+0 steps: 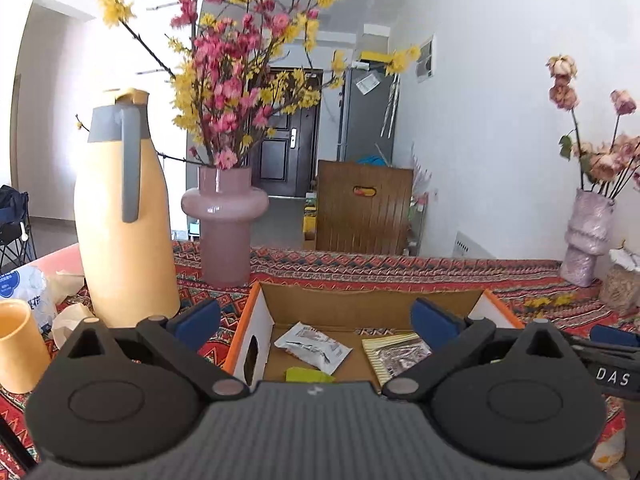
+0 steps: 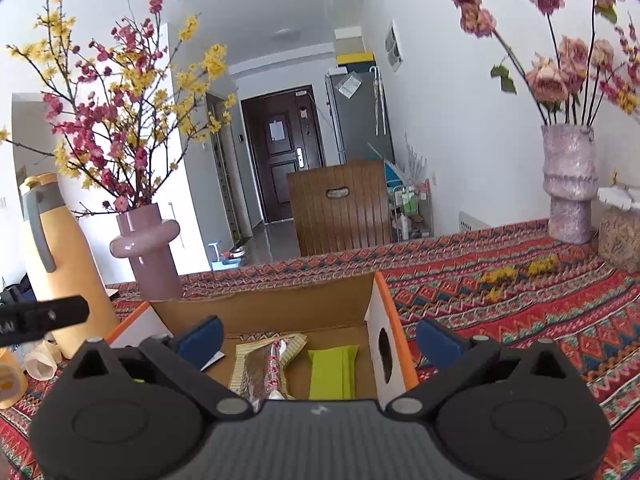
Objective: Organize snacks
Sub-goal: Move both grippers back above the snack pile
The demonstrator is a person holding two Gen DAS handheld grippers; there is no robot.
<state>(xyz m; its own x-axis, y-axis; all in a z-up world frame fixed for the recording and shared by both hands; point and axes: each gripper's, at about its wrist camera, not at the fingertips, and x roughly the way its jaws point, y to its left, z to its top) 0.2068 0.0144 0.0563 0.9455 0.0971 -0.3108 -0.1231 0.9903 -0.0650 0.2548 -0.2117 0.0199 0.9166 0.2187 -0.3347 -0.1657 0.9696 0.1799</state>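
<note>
Box (image 1: 372,306): open top, reachable from above.
Left: jug (image 1: 124,216) and vase (image 1: 225,216) stand close.
Right: bare bench (image 2: 520,312), far vase (image 2: 568,184) well apart.

My left claw (image 1: 315,316) and right claw (image 2: 319,334) look alike: black linkages, silver pivots, blue finger pads (image 1: 195,317), ribbed grey bodies.

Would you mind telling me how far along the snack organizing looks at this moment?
Mostly done, it seems: the cardboard box already holds a white packet, a striped wrapper and a green packet. Nothing is in hand; the left gripper and right gripper both hover over the box with jaws open. No loose snacks show on the patterned tablecloth, though areas outside these views can't be judged.
</note>
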